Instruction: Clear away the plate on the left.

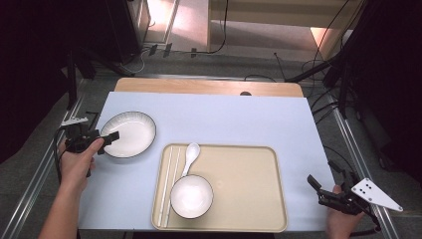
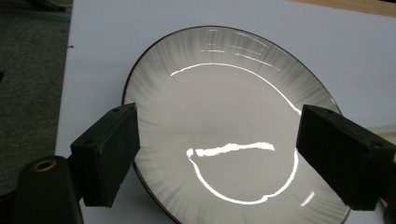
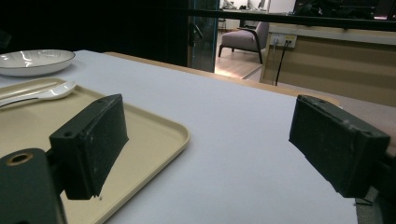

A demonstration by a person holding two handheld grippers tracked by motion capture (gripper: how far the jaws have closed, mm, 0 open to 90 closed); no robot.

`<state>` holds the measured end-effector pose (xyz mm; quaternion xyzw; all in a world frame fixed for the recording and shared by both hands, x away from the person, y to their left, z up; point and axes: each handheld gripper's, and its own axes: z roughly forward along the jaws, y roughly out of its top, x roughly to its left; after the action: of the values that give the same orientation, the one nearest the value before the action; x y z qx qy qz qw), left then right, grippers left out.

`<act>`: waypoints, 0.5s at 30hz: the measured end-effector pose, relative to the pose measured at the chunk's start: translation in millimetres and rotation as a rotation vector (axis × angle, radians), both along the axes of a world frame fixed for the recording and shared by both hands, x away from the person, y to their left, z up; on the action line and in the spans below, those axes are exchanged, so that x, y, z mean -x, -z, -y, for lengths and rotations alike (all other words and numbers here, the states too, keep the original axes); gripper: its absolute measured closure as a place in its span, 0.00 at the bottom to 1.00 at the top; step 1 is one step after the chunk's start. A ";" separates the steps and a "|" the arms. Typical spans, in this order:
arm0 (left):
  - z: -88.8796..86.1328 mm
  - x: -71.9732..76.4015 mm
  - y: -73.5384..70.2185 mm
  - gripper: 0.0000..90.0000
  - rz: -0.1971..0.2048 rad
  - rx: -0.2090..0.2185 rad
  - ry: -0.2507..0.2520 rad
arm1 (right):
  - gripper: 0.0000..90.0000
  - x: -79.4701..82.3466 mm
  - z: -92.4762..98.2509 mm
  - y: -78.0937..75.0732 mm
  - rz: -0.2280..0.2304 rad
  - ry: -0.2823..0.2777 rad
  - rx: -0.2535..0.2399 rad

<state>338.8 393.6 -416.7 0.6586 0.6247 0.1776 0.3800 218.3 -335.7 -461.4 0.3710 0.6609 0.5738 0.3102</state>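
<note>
Worktop (image 1: 224,117): pale blue sheet over wood. White dark-rimmed plate (image 1: 130,133) lies left on it; beige tray (image 1: 249,184) near front centre, just beside plate.

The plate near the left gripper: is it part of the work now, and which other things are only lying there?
In the job:
- plate, white with a dark rim
- left gripper, fingers open over the plate's edge

Lying about:
- beige tray
- small bowl on the tray
- white spoon
- chopsticks
- right gripper, open, apart
</note>
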 end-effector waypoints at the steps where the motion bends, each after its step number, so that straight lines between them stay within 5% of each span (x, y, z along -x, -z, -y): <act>1: -1.8 -1.2 0.5 0.16 -0.003 -0.002 -0.011 | 0.13 0.1 0.0 0.0 0.000 0.000 0.000; 9: -9.1 -9.7 7.9 0.38 -0.079 -0.002 -0.138 | 0.13 0.0 0.1 -0.2 0.001 -0.002 0.000; 15: -17.7 -12.1 11.3 0.54 -0.108 0.060 -0.180 | 0.13 -0.2 0.6 -0.1 0.004 0.000 0.001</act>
<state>350.8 411.3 -428.0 0.5968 0.7060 0.1566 0.3476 218.5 -336.3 -461.3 0.3698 0.6607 0.5742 0.3115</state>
